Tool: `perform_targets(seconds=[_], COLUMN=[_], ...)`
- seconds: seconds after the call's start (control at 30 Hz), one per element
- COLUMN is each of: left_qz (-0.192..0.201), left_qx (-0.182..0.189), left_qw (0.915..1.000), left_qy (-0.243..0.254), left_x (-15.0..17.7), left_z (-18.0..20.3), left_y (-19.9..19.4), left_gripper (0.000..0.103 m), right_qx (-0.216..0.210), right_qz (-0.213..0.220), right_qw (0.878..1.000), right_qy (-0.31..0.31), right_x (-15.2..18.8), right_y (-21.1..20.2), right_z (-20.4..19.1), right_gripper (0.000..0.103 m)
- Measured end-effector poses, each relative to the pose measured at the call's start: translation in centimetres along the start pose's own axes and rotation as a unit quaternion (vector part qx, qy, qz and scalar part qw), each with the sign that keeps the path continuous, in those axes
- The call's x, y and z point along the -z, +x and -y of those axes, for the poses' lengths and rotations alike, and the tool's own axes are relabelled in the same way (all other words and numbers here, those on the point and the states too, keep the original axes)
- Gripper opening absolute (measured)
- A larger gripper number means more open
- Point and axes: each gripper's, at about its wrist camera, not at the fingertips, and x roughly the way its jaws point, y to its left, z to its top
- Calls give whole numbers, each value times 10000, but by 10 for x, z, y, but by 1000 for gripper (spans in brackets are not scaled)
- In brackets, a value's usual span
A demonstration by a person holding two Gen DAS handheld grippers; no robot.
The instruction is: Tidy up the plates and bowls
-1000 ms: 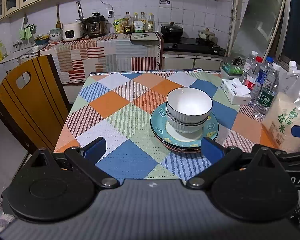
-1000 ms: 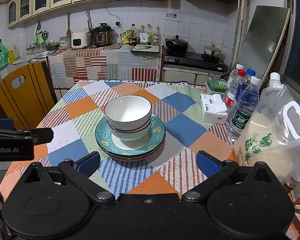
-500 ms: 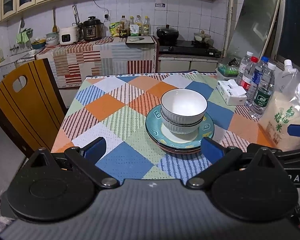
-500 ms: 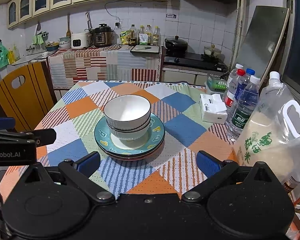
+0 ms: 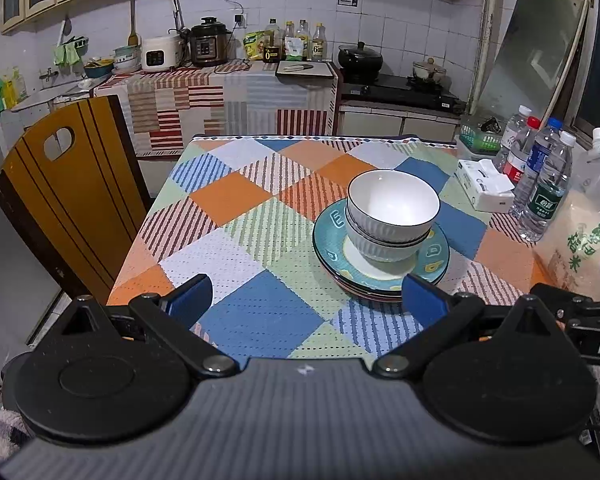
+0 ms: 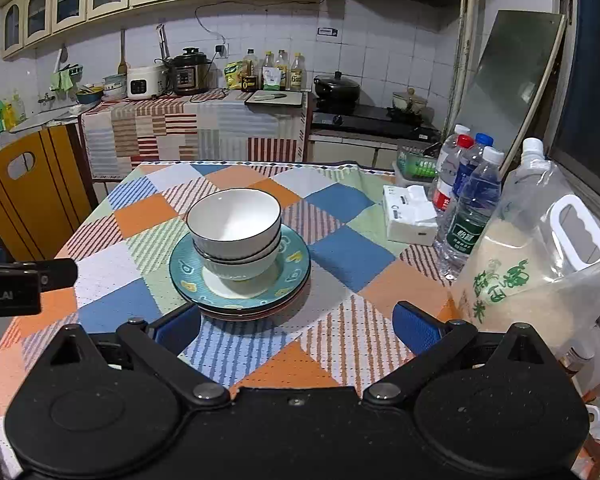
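Two white ribbed bowls (image 5: 392, 208) are nested and stand on a stack of teal plates (image 5: 330, 240) in the middle of the checked table. The bowls (image 6: 234, 218) and plates (image 6: 296, 276) also show in the right wrist view. My left gripper (image 5: 306, 294) is open and empty, held back over the table's near edge, left of the stack. My right gripper (image 6: 296, 322) is open and empty, just short of the stack. The left gripper's body (image 6: 24, 284) shows at the left edge of the right wrist view.
A white tissue box (image 6: 410, 220), several water bottles (image 6: 472, 216) and a rice bag (image 6: 540, 276) stand along the table's right side. A green basket (image 6: 414, 166) sits behind them. A wooden chair (image 5: 68, 196) stands at the table's left. Kitchen counters line the back wall.
Both grippers have drawn back slightly from the table, the left one more. The bowls and plates have not moved. Both grippers stay open.
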Motion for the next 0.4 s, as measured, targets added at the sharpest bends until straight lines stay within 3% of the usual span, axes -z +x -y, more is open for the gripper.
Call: perform_targets(seconds=[0.4], left_qz=[15], left_qx=[29], left_qw=[10000], left_qy=[40], left_x=[2], left_z=[2], left_y=[-1], left_gripper=[103], right_qx=[36], right_qz=[-11], right_qw=[10000], right_qy=[61], right_x=[1], right_y=[0], right_z=[4], right_gripper=[103])
